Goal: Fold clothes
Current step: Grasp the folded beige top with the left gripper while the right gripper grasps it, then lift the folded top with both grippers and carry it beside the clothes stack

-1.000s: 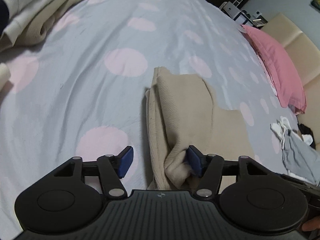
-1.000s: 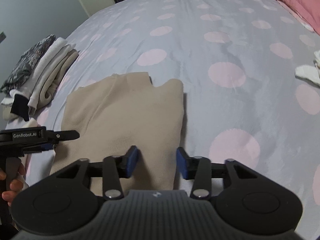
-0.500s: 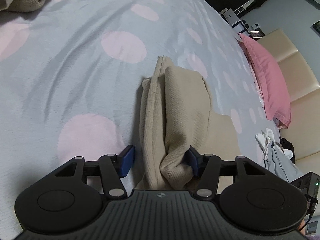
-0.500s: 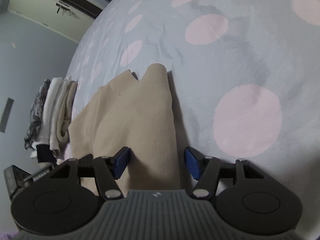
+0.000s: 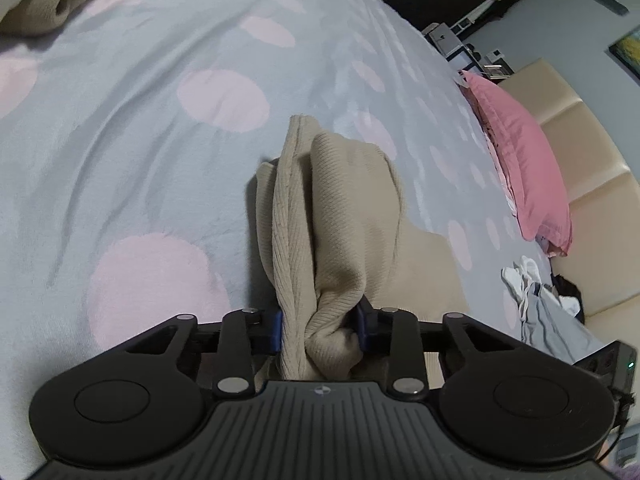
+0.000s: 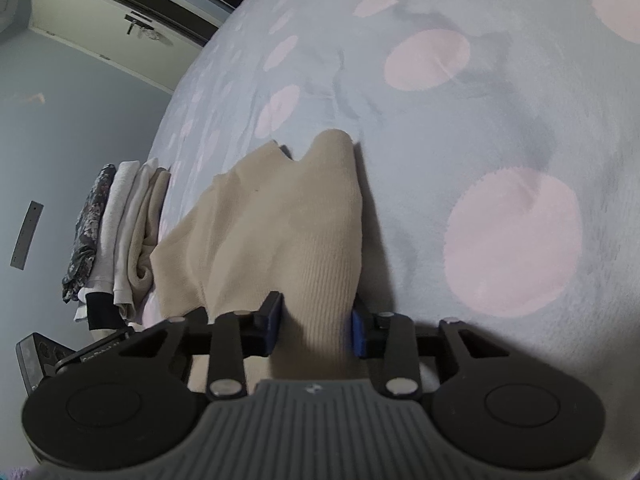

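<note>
Both our grippers have closed since a second ago: the left gripper [image 5: 320,330], which stood wide with the cloth against one pad only, now pinches a bunched ridge of the beige knit garment [image 5: 336,216] between its blue pads, and the right gripper [image 6: 316,330], whose pads stood apart over the flat cloth, now clamps a gathered edge of the same garment [image 6: 280,232].

Right at the left tool's tips the ribbed fabric stands up in thick folds and runs straight ahead, with a flatter part lying to the right of the tool. Ahead of the right tool the garment stretches forward and fans out to the left, its far edge notched.

Under and around both tools we see the grey bedspread with pink dots [image 5: 160,160]. Further left of the right tool sits a stack of folded clothes [image 6: 116,236], near the garment's left edge; the same stack shows at the far left of the left tool's view. To the right of the left tool lies a heap of white and grey clothes [image 5: 540,304], and beyond it a pink pillow [image 5: 524,168] against a cream headboard [image 5: 592,168].
</note>
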Motion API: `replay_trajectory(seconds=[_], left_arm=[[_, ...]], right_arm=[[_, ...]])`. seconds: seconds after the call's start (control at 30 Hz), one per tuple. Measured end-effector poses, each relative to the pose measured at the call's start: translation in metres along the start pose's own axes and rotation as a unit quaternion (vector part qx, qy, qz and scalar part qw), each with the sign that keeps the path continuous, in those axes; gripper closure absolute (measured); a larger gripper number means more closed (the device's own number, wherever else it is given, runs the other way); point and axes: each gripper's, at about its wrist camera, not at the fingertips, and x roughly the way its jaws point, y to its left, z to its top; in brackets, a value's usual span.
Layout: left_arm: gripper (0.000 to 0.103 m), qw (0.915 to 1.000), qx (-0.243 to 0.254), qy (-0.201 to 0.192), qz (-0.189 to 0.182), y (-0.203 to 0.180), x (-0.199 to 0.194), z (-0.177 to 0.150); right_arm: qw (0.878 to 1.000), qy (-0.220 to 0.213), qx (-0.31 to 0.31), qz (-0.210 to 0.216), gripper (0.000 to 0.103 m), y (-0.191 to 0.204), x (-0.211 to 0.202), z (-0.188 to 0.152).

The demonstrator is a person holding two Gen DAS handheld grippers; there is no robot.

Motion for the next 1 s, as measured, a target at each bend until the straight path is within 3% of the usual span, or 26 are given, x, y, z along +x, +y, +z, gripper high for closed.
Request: replay_trajectory(seconds=[0.43, 0.77, 1.0], left_arm=[[0.079, 0.9989, 0.024, -0.037, -0.015, -0.019, -0.025, -0.006], [0.079, 0.9948, 0.023, -0.093, -0.036, -0.018, -0.083, -0.007], [0.079, 0.9902, 0.008, -0.136, -0.030, -0.005, -0.138, -0.014]], right_arm=[[0.999, -0.021, -0.017, 0.029, 0.072, 0.013, -0.028, -0.006], [0.996, -0.032, -0.045, 0.073, 0.072, 0.051, -0.050, -0.017], [0.992, -0.015, -0.071, 0.104, 0.072, 0.093, -0.048, -0.034]])
